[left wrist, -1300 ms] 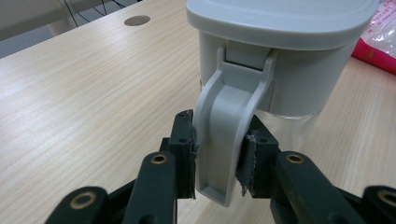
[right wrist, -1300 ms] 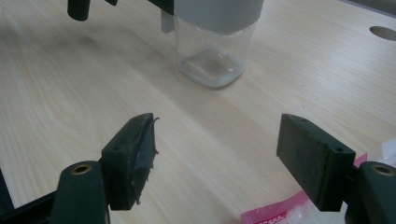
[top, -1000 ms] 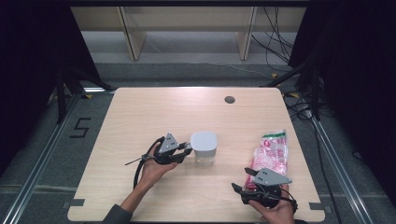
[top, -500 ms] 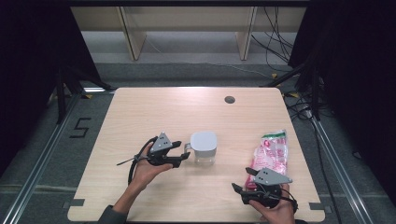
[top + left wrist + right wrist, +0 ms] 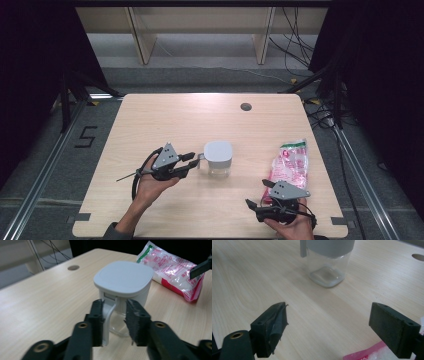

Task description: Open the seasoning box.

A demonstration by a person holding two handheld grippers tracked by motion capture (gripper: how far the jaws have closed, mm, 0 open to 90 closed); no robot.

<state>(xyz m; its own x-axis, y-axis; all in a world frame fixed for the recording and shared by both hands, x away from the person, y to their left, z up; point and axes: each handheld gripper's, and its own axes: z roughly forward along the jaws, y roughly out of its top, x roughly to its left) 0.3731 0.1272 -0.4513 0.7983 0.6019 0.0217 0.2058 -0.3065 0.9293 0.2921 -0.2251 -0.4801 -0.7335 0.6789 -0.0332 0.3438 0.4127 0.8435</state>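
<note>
A clear jar [image 5: 218, 157] with a white lid stands mid-table; its white latch [image 5: 110, 315] hangs down the side facing my left gripper [image 5: 192, 160]. In the left gripper view the jar [image 5: 123, 277] is close ahead and the latch sits between the jaws of the left gripper [image 5: 115, 315]. These jaws have just been closing; one pad is at the latch, while a gap remains at the other. My right gripper [image 5: 256, 194] rests at the front right with jaws wide apart, and nothing lies between them in its own view [image 5: 329, 322].
A pink and white food bag [image 5: 289, 162] lies right of the jar, its near end beside the right gripper [image 5: 367, 353]. A round cable hole [image 5: 245, 106] is in the far part of the table. Shelving legs and cables stand beyond the far edge.
The left gripper has drawn slightly left, away from the jar, and its jaws widened, then narrowed again around the latch. The right gripper and the jar have stayed put.
</note>
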